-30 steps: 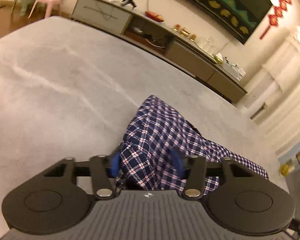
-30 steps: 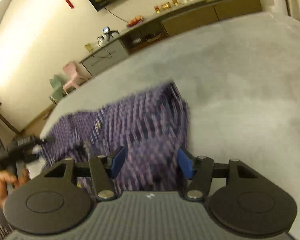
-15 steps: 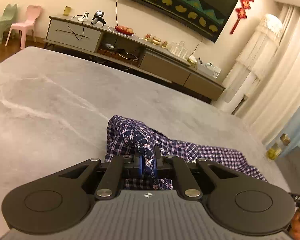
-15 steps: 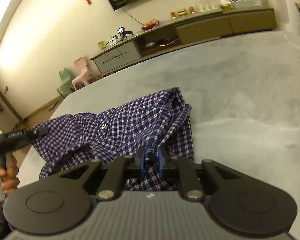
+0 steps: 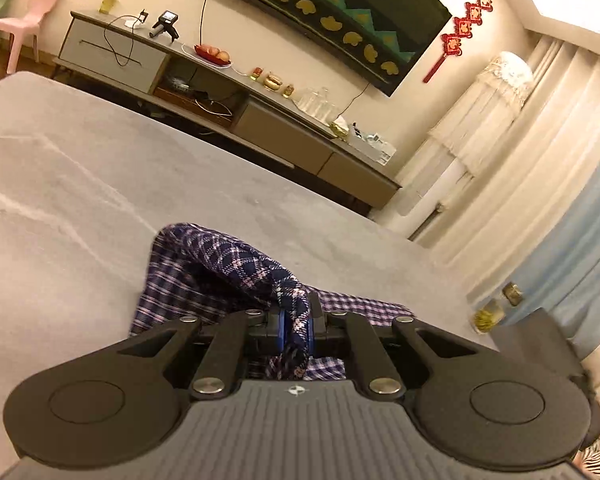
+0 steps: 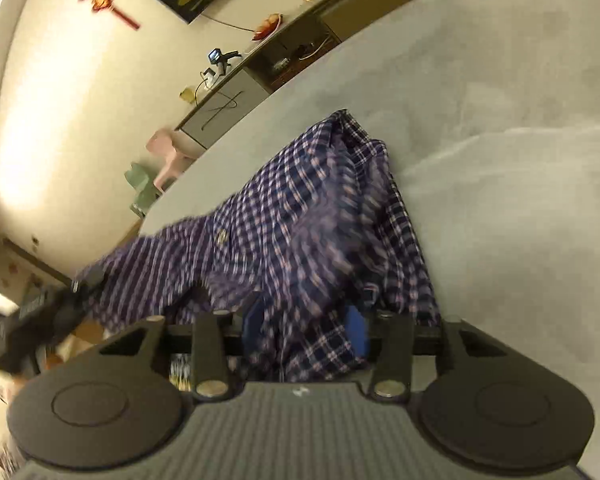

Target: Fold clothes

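One plaid shirt [image 6: 300, 216] lies on the grey table [image 5: 80, 184]. The left hand-held gripper [image 5: 296, 330] pinches a fold of it. The right hand-held gripper [image 6: 306, 330] is spread, cloth bunched between its fingers.

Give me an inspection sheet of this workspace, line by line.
Surface: grey table, holding only the shirt.
Job's things: plaid shirt, crumpled, not yet folded.
Clutter: nothing seen on the table.
Grippers: left hand-held gripper shut on a ridge of the shirt; right hand-held gripper open, cloth lying between its pads.
Cables: black cable hanging over the sideboard front; nothing seen on the table.
Surroundings: pink chair, curtains, red ornament on the wall.
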`<state>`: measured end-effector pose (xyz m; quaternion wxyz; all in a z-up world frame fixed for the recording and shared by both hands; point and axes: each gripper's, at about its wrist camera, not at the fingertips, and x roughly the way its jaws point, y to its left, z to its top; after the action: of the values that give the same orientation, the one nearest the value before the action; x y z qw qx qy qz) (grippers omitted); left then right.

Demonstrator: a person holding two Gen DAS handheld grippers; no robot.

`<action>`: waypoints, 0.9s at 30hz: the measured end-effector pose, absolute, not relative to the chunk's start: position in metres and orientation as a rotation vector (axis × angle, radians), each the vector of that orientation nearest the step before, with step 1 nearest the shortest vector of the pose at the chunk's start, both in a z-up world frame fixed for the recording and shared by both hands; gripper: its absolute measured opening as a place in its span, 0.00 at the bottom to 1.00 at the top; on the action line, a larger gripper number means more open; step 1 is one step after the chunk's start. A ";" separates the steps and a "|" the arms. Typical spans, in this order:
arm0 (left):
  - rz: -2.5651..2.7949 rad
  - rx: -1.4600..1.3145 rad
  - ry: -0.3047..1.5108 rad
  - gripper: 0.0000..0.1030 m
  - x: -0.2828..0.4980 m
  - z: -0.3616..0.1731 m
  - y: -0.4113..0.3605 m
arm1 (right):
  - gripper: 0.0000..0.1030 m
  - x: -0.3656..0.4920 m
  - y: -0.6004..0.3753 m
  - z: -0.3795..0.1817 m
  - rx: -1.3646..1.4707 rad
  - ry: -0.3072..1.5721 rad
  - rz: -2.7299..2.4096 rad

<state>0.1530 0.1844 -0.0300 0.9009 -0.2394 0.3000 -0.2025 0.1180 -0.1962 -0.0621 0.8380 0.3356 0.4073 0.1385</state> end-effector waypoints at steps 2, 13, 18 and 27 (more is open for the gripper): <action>-0.417 -0.560 0.616 0.09 0.147 -0.029 0.192 | 0.01 0.124 -0.199 -0.056 0.710 0.826 0.293; -0.362 -0.628 0.805 0.09 0.104 -0.076 0.199 | 0.01 0.114 -0.247 -0.046 0.750 0.789 0.271; -0.250 -0.570 0.845 0.09 0.110 -0.087 0.206 | 0.01 0.108 -0.230 -0.054 0.635 0.827 0.273; -0.152 -0.442 0.687 0.19 0.081 -0.041 0.211 | 0.14 0.106 -0.233 -0.038 0.449 0.795 0.200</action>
<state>0.0806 0.2108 -0.0414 0.9148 -0.2149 0.3338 -0.0740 0.1062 -0.2332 -0.0380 0.8928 0.2165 0.3831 0.0965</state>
